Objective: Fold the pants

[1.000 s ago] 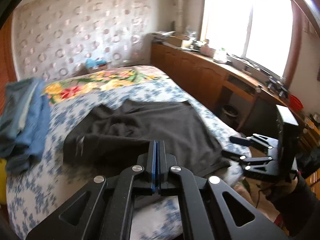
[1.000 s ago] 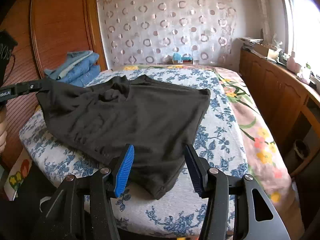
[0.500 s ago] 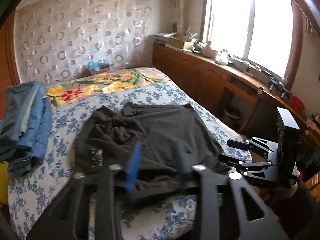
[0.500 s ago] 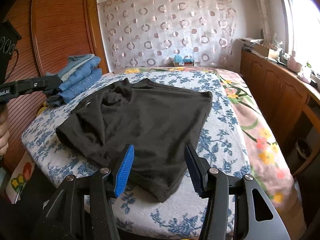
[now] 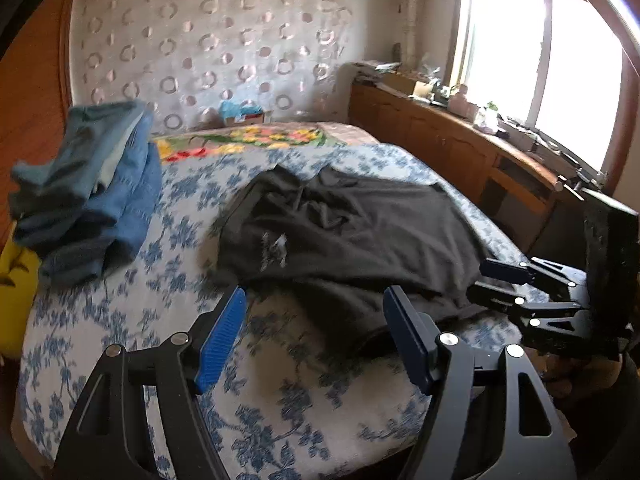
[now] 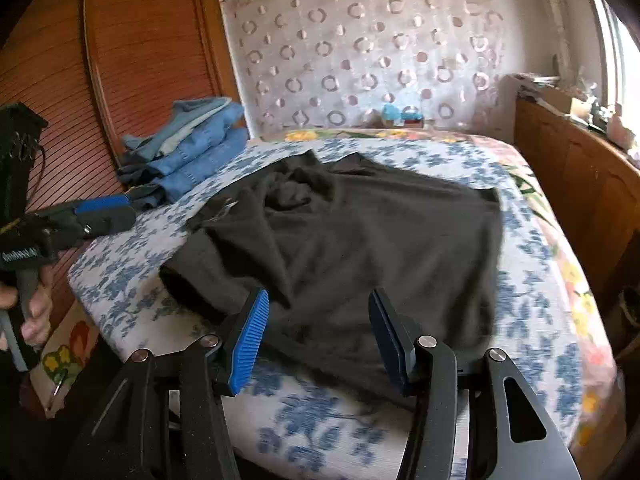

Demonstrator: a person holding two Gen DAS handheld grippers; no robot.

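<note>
Crumpled black fabric pants [image 5: 352, 236] lay mid-frame on the blue-flowered bed [image 5: 120, 320]. The left claw [image 5: 316, 328] was opening, nothing between its jaws. The right claw [image 6: 316, 328] was closing slightly, unclenched, hovering over the pants' near edge.

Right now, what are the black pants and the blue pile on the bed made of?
The black pants look like soft matte knit, maybe cotton or fleece: they rumple loosely with no shine. The blue pile looks like denim: faded blue with pale stitched seams.
</note>
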